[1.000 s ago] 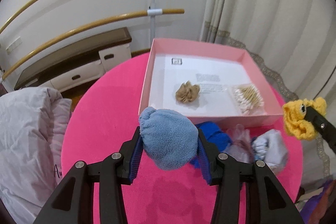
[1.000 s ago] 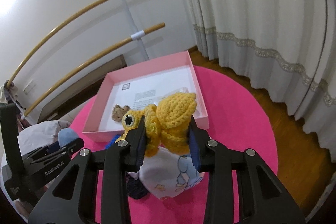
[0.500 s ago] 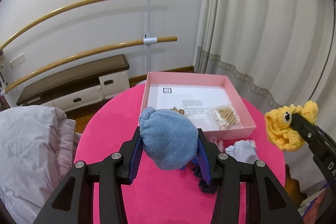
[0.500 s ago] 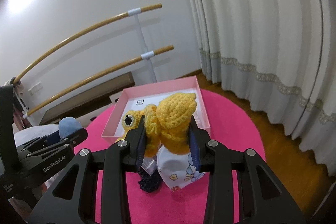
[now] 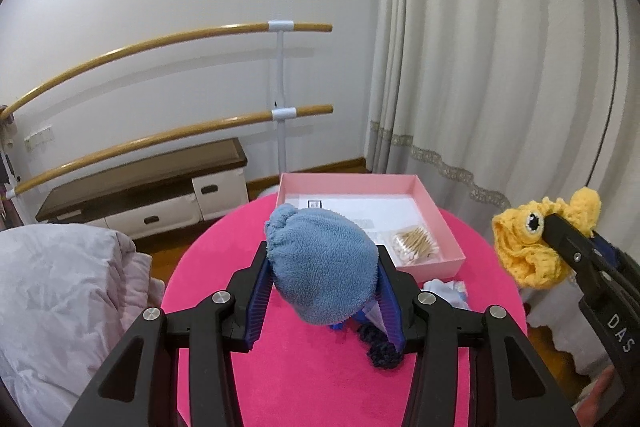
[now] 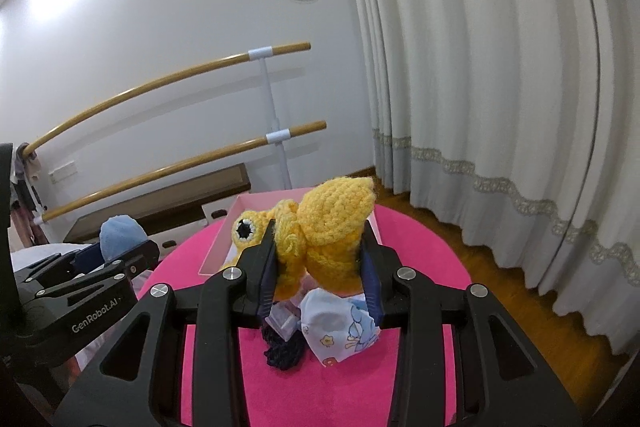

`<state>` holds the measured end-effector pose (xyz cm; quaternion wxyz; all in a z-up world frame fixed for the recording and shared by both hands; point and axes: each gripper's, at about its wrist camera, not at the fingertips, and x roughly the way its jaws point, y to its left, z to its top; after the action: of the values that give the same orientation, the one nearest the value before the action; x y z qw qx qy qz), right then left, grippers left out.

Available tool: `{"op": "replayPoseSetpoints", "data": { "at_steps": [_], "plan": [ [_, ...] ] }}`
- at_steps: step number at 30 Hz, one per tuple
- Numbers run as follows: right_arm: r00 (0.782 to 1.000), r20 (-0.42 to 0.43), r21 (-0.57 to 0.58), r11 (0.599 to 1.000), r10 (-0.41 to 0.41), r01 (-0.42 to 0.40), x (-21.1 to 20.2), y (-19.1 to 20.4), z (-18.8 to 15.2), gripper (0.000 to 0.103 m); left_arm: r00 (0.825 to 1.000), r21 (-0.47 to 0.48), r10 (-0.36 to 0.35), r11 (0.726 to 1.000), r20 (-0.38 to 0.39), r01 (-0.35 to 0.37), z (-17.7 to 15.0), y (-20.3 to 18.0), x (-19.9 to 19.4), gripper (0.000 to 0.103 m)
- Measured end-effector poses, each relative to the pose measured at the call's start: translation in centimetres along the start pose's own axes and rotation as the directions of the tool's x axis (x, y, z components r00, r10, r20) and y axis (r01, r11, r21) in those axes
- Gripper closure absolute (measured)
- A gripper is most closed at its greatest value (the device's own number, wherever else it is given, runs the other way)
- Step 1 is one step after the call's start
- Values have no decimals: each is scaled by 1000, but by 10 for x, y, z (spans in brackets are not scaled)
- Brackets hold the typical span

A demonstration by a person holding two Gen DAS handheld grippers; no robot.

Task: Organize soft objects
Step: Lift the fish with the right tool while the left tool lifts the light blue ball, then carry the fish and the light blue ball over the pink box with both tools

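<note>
My left gripper [image 5: 322, 291] is shut on a blue fleece pouch [image 5: 320, 263] and holds it high above the round pink table [image 5: 304, 379]. My right gripper [image 6: 318, 267] is shut on a yellow crocheted toy [image 6: 320, 223] with a black eye, also lifted; the toy shows at the right of the left wrist view [image 5: 536, 243]. A pink box [image 5: 432, 223] at the table's far side holds a bag of cotton swabs [image 5: 414, 245]. A white printed cloth [image 6: 340, 327] and a dark blue knit piece [image 6: 280, 347] lie on the table below the grippers.
A white curtain [image 6: 500, 87] hangs at the right. Two wooden ballet bars [image 5: 160, 143] and a low brown-topped cabinet [image 5: 144, 183] stand by the back wall. A grey quilt [image 5: 60, 291] lies to the table's left.
Both grippers have risen and pulled back from the table with their loads; the box and table now look smaller and farther below.
</note>
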<state>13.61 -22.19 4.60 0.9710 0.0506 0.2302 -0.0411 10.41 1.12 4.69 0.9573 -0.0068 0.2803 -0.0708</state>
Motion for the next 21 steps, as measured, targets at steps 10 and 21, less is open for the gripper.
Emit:
{"op": "replayPoseSetpoints", "data": {
  "at_steps": [10, 21],
  "plan": [
    [999, 43, -32, 999, -15, 16, -13, 15, -5, 69, 999, 17, 7, 1000, 39, -8, -19, -9, -25, 57],
    [999, 46, -38, 999, -23, 25, -12, 15, -7, 69, 999, 17, 3, 1000, 40, -4, -16, -4, -14, 57]
  ]
}}
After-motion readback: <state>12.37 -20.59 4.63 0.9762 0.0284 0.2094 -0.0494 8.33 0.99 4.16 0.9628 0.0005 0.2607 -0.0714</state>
